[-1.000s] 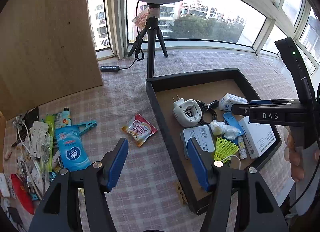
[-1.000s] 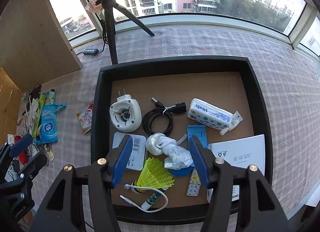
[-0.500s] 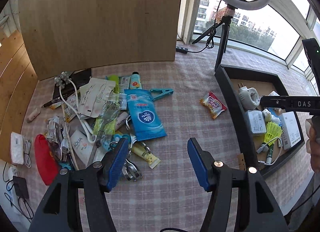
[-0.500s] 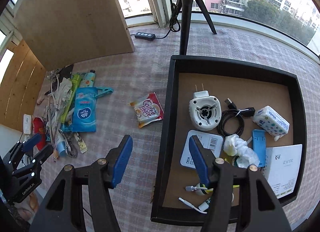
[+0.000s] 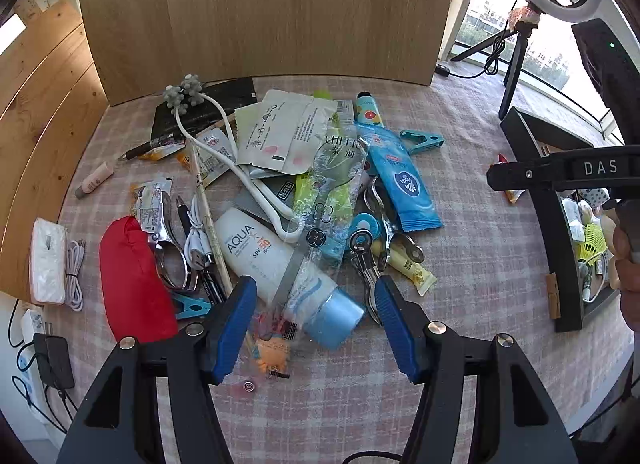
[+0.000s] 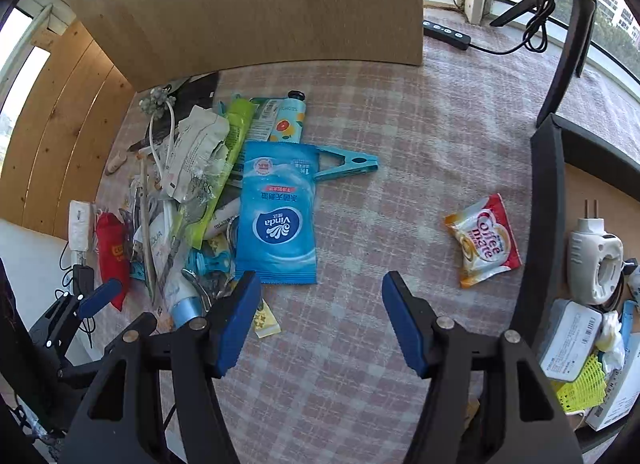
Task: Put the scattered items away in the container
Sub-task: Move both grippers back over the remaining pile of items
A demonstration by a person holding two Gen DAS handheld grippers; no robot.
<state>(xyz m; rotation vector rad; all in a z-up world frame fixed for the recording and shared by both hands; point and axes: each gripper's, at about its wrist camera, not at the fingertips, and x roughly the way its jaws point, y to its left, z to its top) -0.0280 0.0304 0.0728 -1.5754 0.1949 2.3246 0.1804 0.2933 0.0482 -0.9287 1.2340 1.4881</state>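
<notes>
A cluttered pile point(image 5: 280, 200) of small household items is seen on a checked cloth point(image 5: 472, 264), in front of an upright wooden board point(image 5: 260, 12). The left gripper point(image 5: 312, 324) is held low over the near edge of the pile, its blue-padded jaws spread wide with nothing between them; a white sunscreen tube point(image 5: 280, 264) with a blue cap lies just beyond them. Beside the tube, a red pouch point(image 5: 132, 284) and metal clips point(image 5: 372, 252) are seen.

The right gripper point(image 6: 320, 316) is likewise held wide apart and empty, over bare cloth. Just ahead of its left pad lies a blue tissue pack point(image 6: 278, 216); a coffee sachet point(image 6: 484, 240) lies alone, near the tray. The black tray point(image 6: 544, 224), at the right, already holds a white plug point(image 6: 594, 260) and a yellow shuttlecock point(image 6: 584, 388).
</notes>
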